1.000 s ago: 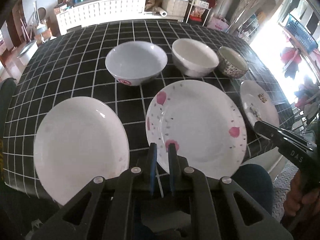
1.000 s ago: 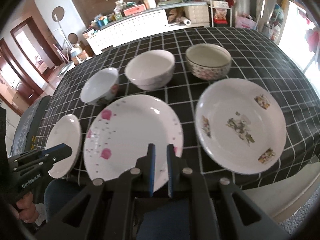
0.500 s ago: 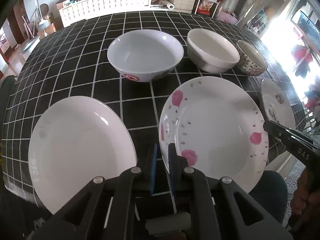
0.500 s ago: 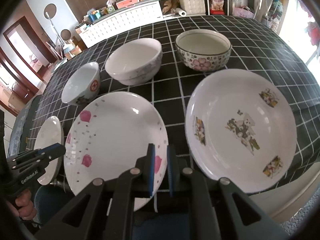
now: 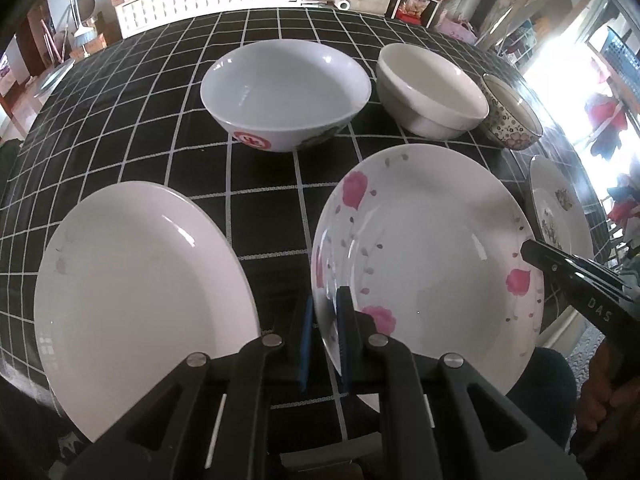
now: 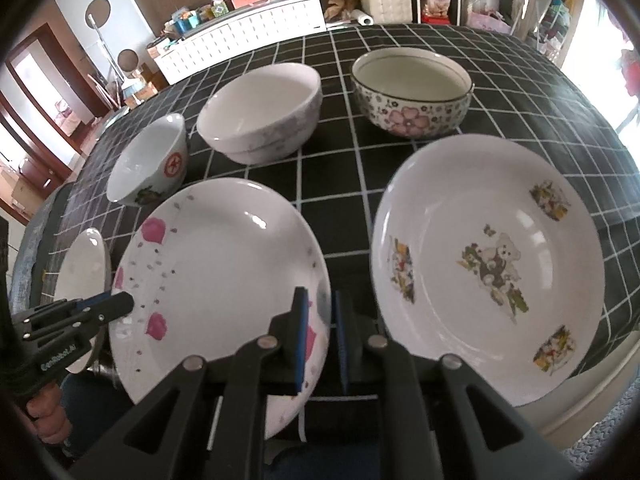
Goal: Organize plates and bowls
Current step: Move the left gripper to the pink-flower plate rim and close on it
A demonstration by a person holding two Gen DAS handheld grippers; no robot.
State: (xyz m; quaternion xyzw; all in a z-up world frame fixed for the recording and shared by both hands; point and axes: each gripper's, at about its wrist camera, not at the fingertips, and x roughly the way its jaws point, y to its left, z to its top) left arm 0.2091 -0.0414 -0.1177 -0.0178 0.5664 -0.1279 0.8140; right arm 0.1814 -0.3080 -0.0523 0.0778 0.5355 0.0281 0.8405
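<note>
A pink-flowered plate (image 5: 428,256) (image 6: 216,272) lies at the table's near edge, between a plain white plate (image 5: 136,292) (image 6: 82,268) and a bear-print plate (image 6: 488,256) (image 5: 560,208). Behind them stand a white bowl with a red mark (image 5: 284,92) (image 6: 152,160), a plain white bowl (image 5: 432,88) (image 6: 260,110) and a floral bowl (image 6: 412,90) (image 5: 510,110). My left gripper (image 5: 323,312) straddles the flowered plate's left rim, jaws slightly apart. My right gripper (image 6: 320,312) straddles its right rim, jaws slightly apart.
The table has a black cloth with a white grid (image 5: 120,120). A white cabinet with clutter (image 6: 248,28) stands beyond the far edge. A person's hand (image 6: 44,408) holds the left gripper handle.
Both grippers have moved forward and down. Each now has its jaws around a rim of the flowered plate, where before they were short of it.
</note>
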